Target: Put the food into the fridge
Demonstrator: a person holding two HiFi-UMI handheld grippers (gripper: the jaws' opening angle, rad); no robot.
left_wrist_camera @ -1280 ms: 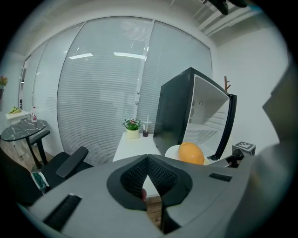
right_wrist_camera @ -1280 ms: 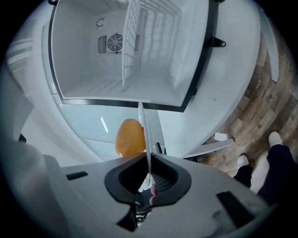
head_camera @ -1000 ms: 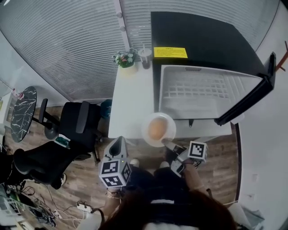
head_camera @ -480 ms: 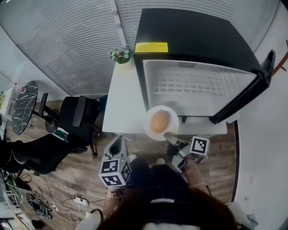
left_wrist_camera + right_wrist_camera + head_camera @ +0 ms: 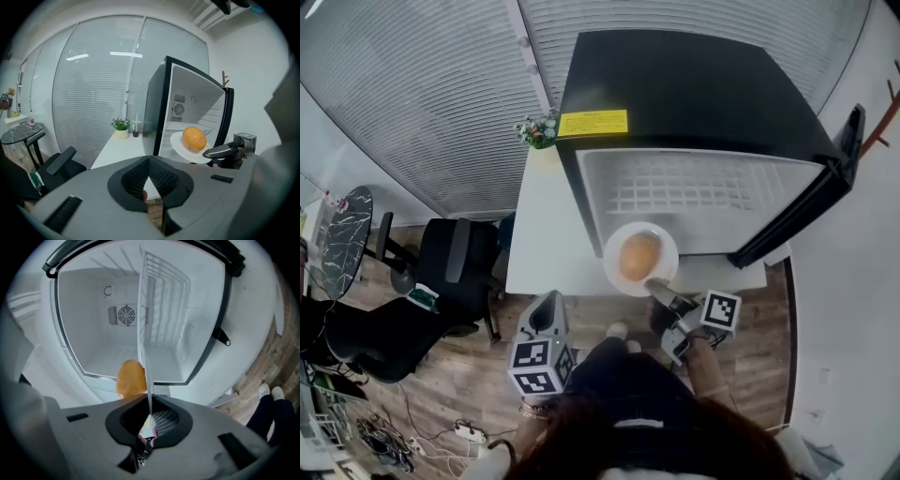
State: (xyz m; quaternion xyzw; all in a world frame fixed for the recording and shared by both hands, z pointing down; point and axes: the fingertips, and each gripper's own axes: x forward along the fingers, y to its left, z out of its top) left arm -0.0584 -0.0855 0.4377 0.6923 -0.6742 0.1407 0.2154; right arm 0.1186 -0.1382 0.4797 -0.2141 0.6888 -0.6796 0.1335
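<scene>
At one open fridge (image 5: 694, 84), one plate (image 5: 668, 246) carries one orange (image 5: 638, 256).

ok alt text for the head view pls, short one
Seen from above, the right gripper holds a white plate by its rim, round orange food on it, at the mouth of an open black fridge on a white table. The left gripper hangs empty lower left.

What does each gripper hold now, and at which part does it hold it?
The right gripper holds the white plate, which carries a round orange food, by the near part of its rim. The left gripper is shut and holds nothing.
</scene>
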